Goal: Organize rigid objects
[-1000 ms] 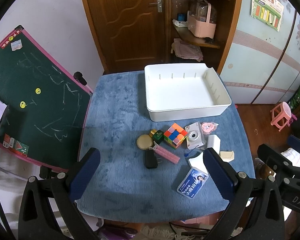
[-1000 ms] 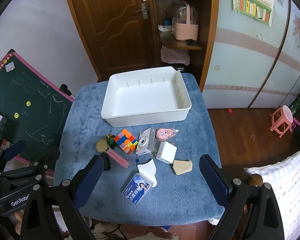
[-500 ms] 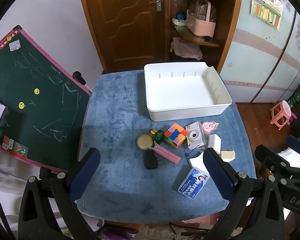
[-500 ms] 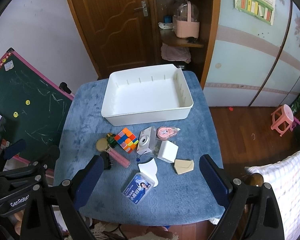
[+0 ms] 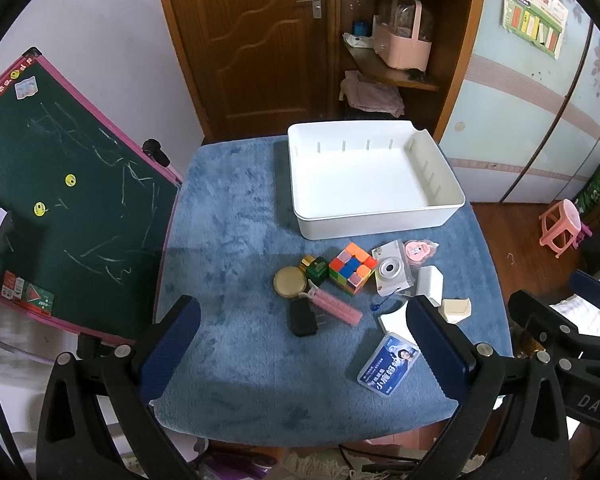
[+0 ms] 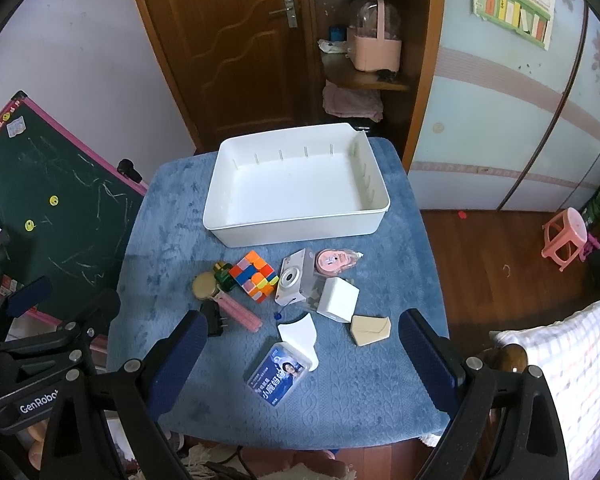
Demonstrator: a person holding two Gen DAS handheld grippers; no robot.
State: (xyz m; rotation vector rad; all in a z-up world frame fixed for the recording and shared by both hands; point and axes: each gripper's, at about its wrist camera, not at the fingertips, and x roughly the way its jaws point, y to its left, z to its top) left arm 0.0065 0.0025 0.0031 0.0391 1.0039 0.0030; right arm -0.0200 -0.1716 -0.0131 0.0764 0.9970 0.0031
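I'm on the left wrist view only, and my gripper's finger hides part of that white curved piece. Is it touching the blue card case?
Observer: Yes. The right wrist view shows the white curved piece overlapping the far edge of the blue card case.
Operator: Is the right gripper holding anything?
Observer: No. The right gripper is open, with nothing gripped between its fingers.
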